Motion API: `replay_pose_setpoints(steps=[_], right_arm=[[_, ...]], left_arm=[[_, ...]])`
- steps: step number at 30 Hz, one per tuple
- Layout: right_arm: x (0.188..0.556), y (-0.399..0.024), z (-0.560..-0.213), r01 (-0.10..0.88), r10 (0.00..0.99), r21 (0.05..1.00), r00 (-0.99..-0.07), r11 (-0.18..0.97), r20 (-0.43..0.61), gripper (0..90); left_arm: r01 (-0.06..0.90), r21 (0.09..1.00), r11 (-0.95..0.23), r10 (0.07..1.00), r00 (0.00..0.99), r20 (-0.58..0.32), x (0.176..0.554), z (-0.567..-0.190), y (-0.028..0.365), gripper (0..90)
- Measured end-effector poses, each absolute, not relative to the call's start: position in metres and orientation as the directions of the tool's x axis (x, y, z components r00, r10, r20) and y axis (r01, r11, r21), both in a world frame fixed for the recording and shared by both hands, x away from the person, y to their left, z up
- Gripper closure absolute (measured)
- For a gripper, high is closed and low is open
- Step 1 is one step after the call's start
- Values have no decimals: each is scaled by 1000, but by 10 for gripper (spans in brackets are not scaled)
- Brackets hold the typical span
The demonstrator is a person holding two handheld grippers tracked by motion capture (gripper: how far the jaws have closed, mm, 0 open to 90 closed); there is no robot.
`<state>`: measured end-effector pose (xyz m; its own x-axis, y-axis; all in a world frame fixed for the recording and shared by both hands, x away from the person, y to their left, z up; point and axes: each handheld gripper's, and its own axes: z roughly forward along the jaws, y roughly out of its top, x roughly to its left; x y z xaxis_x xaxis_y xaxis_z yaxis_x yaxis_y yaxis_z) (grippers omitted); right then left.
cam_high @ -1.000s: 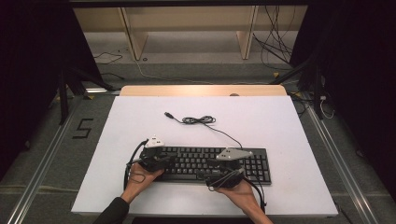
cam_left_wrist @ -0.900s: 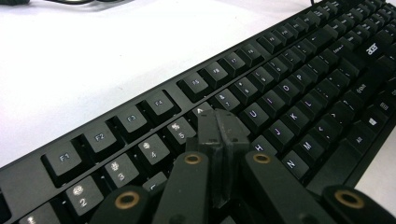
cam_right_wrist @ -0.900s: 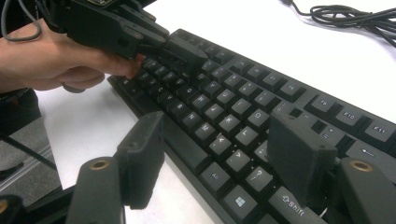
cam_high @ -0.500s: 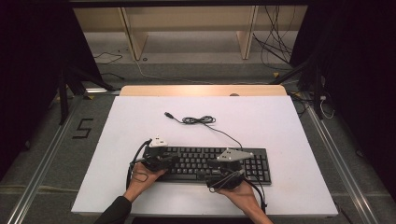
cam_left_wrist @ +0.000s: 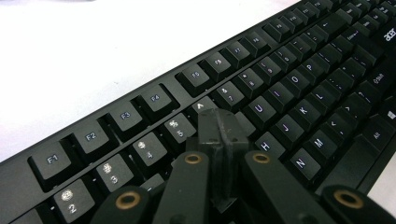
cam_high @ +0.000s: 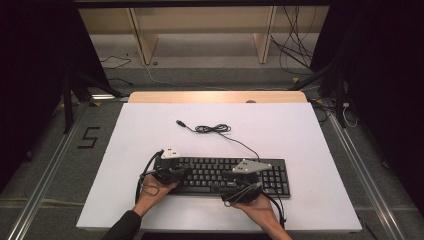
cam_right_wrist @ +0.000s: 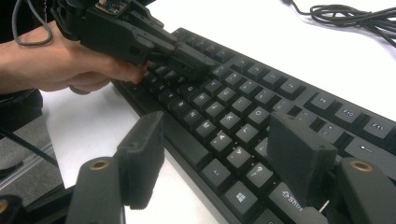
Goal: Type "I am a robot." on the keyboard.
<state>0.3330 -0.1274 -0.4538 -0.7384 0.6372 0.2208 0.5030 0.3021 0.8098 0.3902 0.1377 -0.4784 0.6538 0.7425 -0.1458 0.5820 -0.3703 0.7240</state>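
Note:
A black keyboard (cam_high: 274,178) lies near the front of the white table (cam_high: 300,130), and its cable (cam_high: 214,129) coils behind it. My left gripper (cam_left_wrist: 218,127) is shut with nothing between its jaws. Its tips sit low over the number and upper letter rows, by the 6 key. From the right gripper view I see the left gripper (cam_right_wrist: 194,59) reaching in from the top left, held by a hand (cam_right_wrist: 56,60). My right gripper (cam_right_wrist: 219,156) is open. Its jaws straddle the keyboard's (cam_right_wrist: 243,107) front edge near the bottom letter row, touching nothing.
The USB plug (cam_high: 179,122) at the cable's end lies loose on the table behind the keyboard. A wooden strip (cam_high: 215,97) runs along the table's far edge. White table surface lies bare left, right and behind the keyboard.

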Motion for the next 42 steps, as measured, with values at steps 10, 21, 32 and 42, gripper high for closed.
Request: replay_pose_setpoints(steps=[10,21,32,42], right_arm=[[334,-128,-453,505,639,810,-736,298,223,378],[335,-129,-453,504,642,811,-734,298,221,377],[336,-129,-454,506,646,810,-731,297,220,386],[338,-128,-456,516,669,799,-715,309,203,572]], left_arm=[[581,737,-346,741,651,-165,389,-474,141,880],[577,758,-305,732,651,-201,385,-467,147,832],[568,783,-252,705,662,-254,376,-459,160,647],[554,811,-190,690,663,-291,360,-454,174,475]])
